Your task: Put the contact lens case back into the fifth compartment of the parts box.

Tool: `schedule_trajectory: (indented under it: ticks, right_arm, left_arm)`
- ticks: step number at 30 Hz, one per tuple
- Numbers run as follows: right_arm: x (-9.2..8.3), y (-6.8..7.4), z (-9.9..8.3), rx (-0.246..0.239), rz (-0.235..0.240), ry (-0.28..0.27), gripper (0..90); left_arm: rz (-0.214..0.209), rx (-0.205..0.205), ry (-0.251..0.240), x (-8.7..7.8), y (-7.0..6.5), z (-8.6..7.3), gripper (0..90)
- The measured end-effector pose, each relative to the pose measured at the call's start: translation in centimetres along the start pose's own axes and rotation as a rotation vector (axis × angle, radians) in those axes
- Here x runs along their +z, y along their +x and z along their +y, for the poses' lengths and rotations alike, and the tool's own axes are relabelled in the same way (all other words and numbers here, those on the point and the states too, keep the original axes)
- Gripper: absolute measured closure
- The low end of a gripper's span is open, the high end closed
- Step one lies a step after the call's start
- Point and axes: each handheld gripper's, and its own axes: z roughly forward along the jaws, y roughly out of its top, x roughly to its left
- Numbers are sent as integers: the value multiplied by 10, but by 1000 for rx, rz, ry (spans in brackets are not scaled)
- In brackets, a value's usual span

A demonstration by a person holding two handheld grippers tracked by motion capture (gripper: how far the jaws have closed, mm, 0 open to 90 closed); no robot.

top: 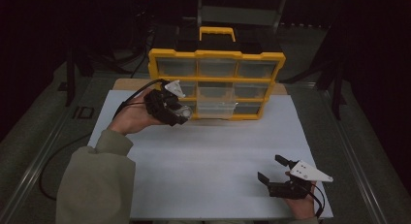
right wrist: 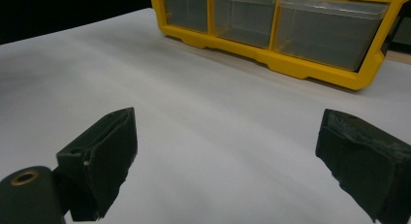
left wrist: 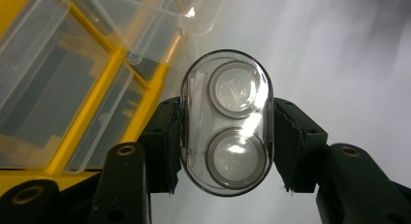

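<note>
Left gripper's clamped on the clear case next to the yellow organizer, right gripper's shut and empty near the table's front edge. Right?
Not quite: the right gripper is empty but open, not shut. The right gripper view shows its jaws spread wide with bare table between them. The rest holds: the left gripper is clamped on the clear case next to the yellow organizer.

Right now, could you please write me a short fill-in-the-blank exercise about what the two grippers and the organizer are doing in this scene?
1. The left gripper is shut on a clear ____ with two round wells.
2. The frame of the drawer organizer is coloured ____.
3. The right gripper hovers over the white table with its jaws ____.
4. The organizer's carry handle sits on its ____ edge.

Missing words: case; yellow; open; top
</note>
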Motion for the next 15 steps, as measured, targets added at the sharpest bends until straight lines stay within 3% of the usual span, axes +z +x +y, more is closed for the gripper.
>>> schedule_trajectory:
  ticks: [15]
  right_arm:
    - [0, 0, 0, 1, 0, -3, 79]
  left_arm:
    - [12, 2, 11, -9, 12, 13, 492]
